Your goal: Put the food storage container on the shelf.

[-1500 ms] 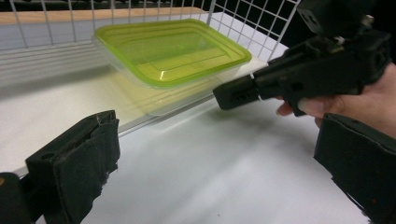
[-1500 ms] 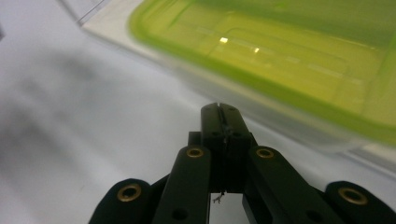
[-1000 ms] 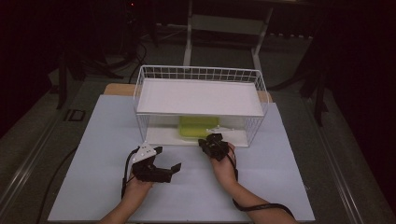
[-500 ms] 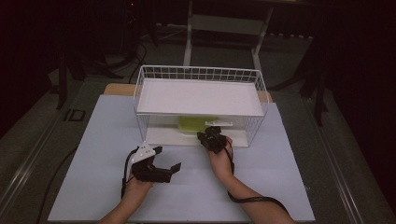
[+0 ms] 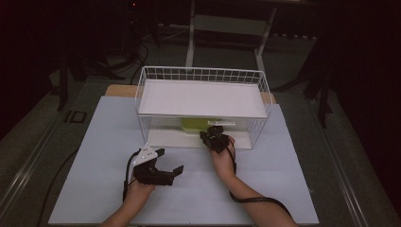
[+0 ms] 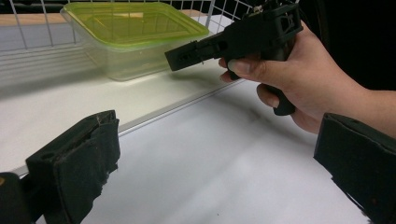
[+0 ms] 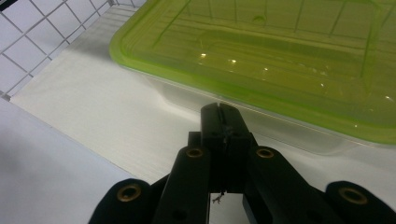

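A clear plastic box (image 7: 280, 79) with a flat, see-through green lid (image 6: 135, 23) sits on the lower shelf of a white wire rack (image 5: 203, 75), under its white top board. The right gripper (image 7: 219, 116) points at the box's near side, just short of it, jaws pressed together on nothing. The left gripper (image 5: 165, 163) rests on the white table (image 5: 94, 142), jaws wide apart and empty, well clear of the box. From above, the top board hides most of the box.

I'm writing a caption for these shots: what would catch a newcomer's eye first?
Brightest is the green-lidded container, on the lower shelf of the white wire rack at the table's far side. The right gripper, jaws shut, points at its near wall. The left gripper rests open on the white tabletop.
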Demonstrator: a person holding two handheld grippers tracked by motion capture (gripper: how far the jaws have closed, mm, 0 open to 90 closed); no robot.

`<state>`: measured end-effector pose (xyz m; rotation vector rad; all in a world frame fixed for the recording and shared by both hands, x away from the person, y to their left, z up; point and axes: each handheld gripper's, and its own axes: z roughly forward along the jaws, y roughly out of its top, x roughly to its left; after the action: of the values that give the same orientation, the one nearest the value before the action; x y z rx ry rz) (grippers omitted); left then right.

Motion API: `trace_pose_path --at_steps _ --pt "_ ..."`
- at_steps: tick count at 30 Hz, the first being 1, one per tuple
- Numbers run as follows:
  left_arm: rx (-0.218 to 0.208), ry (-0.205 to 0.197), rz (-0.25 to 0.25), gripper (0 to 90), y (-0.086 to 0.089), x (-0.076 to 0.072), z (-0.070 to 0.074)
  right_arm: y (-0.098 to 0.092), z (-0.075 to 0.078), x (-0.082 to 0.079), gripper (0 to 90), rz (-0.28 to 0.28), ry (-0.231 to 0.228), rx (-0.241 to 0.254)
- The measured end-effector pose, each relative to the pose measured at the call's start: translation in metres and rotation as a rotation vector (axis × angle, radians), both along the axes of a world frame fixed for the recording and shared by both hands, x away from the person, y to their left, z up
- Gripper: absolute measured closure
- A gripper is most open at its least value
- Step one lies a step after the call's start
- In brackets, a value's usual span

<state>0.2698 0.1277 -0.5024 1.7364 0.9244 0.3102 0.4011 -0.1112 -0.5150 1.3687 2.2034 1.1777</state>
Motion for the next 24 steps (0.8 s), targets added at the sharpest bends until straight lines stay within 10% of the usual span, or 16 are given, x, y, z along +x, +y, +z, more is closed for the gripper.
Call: trace_pose_path --at_steps 12,24 --pt "0.015 -0.086 -0.041 0.9 -0.004 -0.004 0.005 -0.002 0.009 -0.024 84.0 0.068 -0.03 0.014" --pt "-0.008 -0.088 -0.059 0.9 -0.008 -0.005 0.007 -0.005 0.024 -0.052 60.2 0.148 -0.062 0.054"
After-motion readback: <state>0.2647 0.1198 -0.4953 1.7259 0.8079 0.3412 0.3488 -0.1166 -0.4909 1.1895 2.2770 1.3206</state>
